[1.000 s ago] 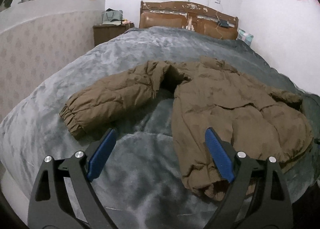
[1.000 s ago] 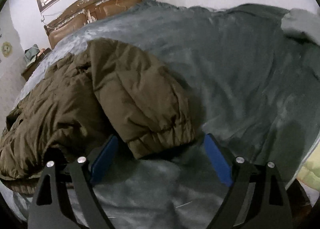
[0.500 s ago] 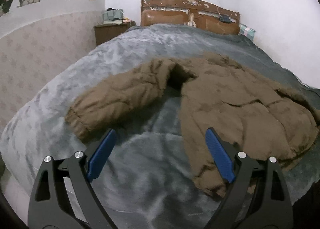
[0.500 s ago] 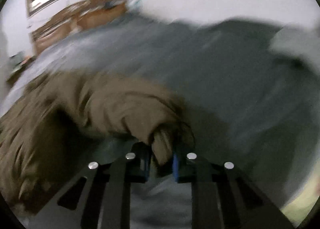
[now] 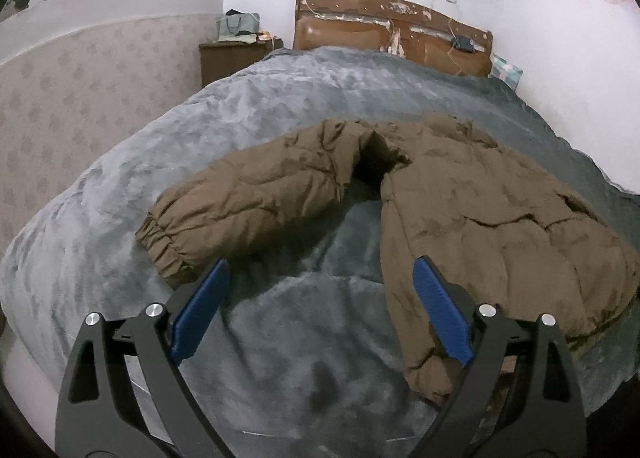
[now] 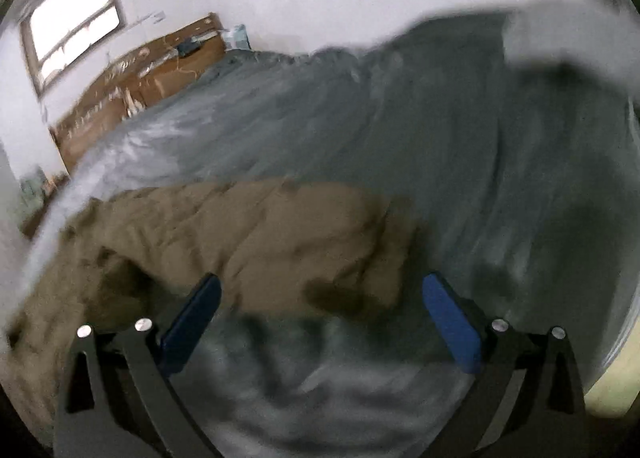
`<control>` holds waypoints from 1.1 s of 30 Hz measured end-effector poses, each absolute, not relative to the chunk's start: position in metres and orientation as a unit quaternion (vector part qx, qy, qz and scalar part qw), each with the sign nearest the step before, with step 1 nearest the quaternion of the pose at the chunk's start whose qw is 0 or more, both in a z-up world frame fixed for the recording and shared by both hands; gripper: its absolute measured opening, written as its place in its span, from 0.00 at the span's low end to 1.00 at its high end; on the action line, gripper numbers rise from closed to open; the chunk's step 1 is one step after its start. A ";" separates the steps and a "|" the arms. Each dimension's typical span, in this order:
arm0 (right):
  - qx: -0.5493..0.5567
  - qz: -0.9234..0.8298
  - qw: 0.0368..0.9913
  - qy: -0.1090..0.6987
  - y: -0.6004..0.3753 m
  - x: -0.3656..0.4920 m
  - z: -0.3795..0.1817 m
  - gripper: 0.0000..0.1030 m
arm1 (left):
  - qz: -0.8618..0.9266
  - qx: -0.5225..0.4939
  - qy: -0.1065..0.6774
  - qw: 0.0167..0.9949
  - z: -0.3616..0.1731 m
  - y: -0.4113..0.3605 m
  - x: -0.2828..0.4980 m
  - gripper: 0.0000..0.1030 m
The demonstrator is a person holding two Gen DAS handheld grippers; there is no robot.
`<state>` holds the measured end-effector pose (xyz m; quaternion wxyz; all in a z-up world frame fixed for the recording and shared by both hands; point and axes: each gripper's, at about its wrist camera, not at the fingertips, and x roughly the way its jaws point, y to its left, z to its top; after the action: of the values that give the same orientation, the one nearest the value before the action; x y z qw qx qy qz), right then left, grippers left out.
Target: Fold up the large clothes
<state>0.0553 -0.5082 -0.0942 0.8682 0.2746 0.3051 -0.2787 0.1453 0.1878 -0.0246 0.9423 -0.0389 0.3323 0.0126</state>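
A brown padded jacket [image 5: 472, 210] lies spread on the grey bed cover [image 5: 280, 110]. Its left sleeve [image 5: 248, 210] stretches out to the left, the cuff [image 5: 164, 250] just beyond my left gripper's left finger. My left gripper [image 5: 320, 310] is open and empty above the cover, between the sleeve and the jacket's hem. In the blurred right wrist view the other sleeve [image 6: 280, 246] lies across the jacket, just ahead of my right gripper [image 6: 320, 318], which is open and empty.
A wooden headboard [image 5: 392, 38] stands at the far end of the bed, a window above it. A brown nightstand [image 5: 236, 58] sits at the back left by the wall. The bed's near edge [image 5: 32, 358] drops off at lower left.
My right gripper shut on the right sleeve's cuff half a second ago, carried it over the jacket and has opened, letting it go. My left gripper has drifted slightly; it stays open.
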 end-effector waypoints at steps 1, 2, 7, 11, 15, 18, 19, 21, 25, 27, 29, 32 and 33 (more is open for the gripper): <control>0.317 -0.265 0.859 0.302 -0.500 0.053 -0.105 0.98 | 0.012 -0.038 0.333 0.942 -0.026 0.186 0.145 0.90; 0.340 -0.247 0.857 0.299 -0.499 0.054 -0.113 0.98 | 0.011 -0.036 0.334 0.942 -0.027 0.185 0.146 0.91; 0.365 -0.232 0.846 0.312 -0.493 0.077 -0.144 0.98 | 0.006 -0.030 0.345 0.938 -0.033 0.181 0.149 0.91; 0.412 -0.252 0.820 0.308 -0.523 0.098 -0.157 0.98 | 0.008 -0.026 0.341 0.940 -0.034 0.181 0.158 0.95; 0.413 -0.263 0.823 0.289 -0.548 0.113 -0.150 0.68 | 0.017 -0.025 0.354 0.935 -0.030 0.188 0.186 0.95; 0.396 -0.249 0.828 0.307 -0.560 0.132 -0.144 0.33 | 0.028 -0.018 0.349 0.936 -0.017 0.193 0.207 0.95; 0.385 -0.245 0.834 0.312 -0.561 0.137 -0.138 0.31 | 0.035 -0.011 0.349 0.936 -0.012 0.194 0.215 0.95; 0.344 -0.248 0.849 0.315 -0.558 0.146 -0.122 0.28 | 0.045 -0.001 0.350 0.936 -0.004 0.196 0.228 0.95; 0.270 -0.250 0.879 0.304 -0.549 0.159 -0.082 0.27 | 0.062 -0.001 0.343 0.937 0.012 0.204 0.251 0.94; 0.248 -0.244 0.892 0.287 -0.542 0.166 -0.060 0.27 | 0.072 0.001 0.340 0.938 0.018 0.207 0.263 0.93; 0.229 -0.229 0.907 0.269 -0.533 0.177 -0.037 0.27 | 0.080 0.001 0.341 0.937 0.023 0.210 0.277 0.93; 0.210 -0.196 0.931 0.224 -0.511 0.202 0.006 0.27 | 0.088 0.002 0.340 0.936 0.029 0.210 0.293 0.93; 0.206 -0.185 0.937 0.214 -0.504 0.204 0.016 0.27 | 0.089 0.001 0.338 0.937 0.032 0.210 0.300 0.94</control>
<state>0.2037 -0.5037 0.0160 0.9368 0.2063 0.2136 -0.1849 0.2997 0.2097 0.0322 0.9370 0.0006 0.3379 0.0889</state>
